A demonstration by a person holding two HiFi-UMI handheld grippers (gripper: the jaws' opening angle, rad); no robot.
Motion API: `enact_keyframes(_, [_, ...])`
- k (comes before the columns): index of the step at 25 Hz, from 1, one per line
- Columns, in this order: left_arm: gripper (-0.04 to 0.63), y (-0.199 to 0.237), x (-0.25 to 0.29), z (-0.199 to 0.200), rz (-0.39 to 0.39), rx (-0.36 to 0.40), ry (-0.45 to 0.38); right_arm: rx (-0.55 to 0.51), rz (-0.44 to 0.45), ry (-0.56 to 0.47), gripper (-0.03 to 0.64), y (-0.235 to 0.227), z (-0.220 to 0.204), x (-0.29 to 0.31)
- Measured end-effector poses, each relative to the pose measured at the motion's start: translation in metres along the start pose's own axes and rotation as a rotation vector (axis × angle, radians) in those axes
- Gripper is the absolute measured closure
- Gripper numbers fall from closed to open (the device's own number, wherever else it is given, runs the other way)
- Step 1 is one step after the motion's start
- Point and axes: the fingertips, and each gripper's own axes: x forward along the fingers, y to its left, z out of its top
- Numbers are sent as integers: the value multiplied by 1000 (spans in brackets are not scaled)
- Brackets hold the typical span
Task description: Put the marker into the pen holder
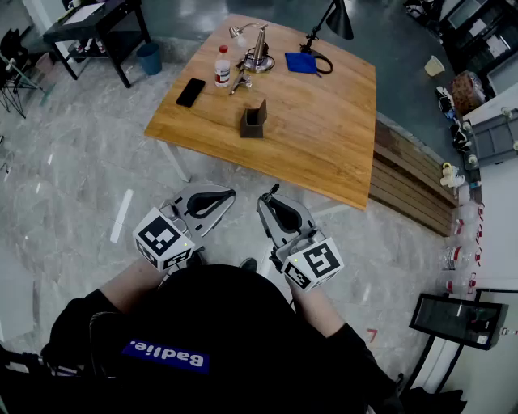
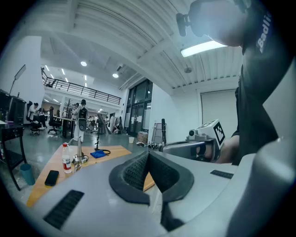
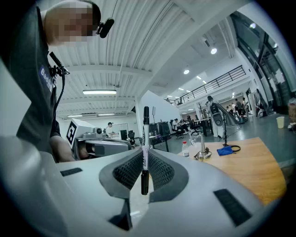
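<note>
The pen holder [image 1: 253, 120], a small dark box, stands upright near the middle of the wooden table [image 1: 324, 145]. I am well back from the table, over the floor. My right gripper [image 1: 270, 201] is shut on a white marker with black ends [image 3: 145, 148], which stands upright between the pads. The marker's black tip [image 1: 273, 191] pokes out past the jaws in the head view. My left gripper [image 1: 224, 194] is beside the right one, shut with nothing in it [image 2: 148, 159]. The pen holder does not show in either gripper view.
On the table's far side are a black phone [image 1: 191, 91], a small bottle [image 1: 222, 66], a metal lamp base [image 1: 257, 57], a blue cloth [image 1: 301, 62] and a black desk lamp [image 1: 336, 20]. A wooden bench [image 1: 409, 190] runs along the table's right edge. A blue bin [image 1: 149, 58] stands far left.
</note>
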Motion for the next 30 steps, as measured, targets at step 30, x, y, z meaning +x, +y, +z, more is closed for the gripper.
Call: enact_keyframes(30, [586, 69, 53, -15, 85, -9, 18, 22, 42, 56, 580, -77, -26, 52])
